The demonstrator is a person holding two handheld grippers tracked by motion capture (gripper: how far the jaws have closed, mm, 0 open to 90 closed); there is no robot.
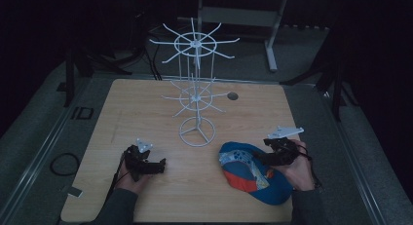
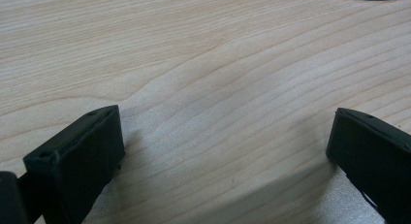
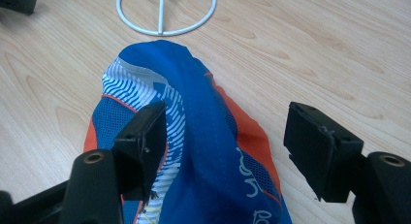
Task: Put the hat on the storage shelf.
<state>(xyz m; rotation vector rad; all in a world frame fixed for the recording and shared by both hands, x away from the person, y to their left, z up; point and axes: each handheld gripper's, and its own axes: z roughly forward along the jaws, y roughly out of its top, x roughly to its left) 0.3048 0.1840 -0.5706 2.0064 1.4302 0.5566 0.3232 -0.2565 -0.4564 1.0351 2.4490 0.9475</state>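
Right gripper (image 3: 228, 151) jaws parted astride blue cap (image 3: 203, 151); left gripper (image 2: 225, 156) jaws released over bare table (image 2: 203, 64)

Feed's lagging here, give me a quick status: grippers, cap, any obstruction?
Right gripper open, jaws straddling the blue and orange cap. Left gripper open over bare table. White wire rack stands behind, path unobstructed.

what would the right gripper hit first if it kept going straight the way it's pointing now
The right gripper is open, with the blue and orange cap already between its jaws, so it would meet the cap first. Beyond that lies the ring base of the white wire rack, though depth is hard to judge.
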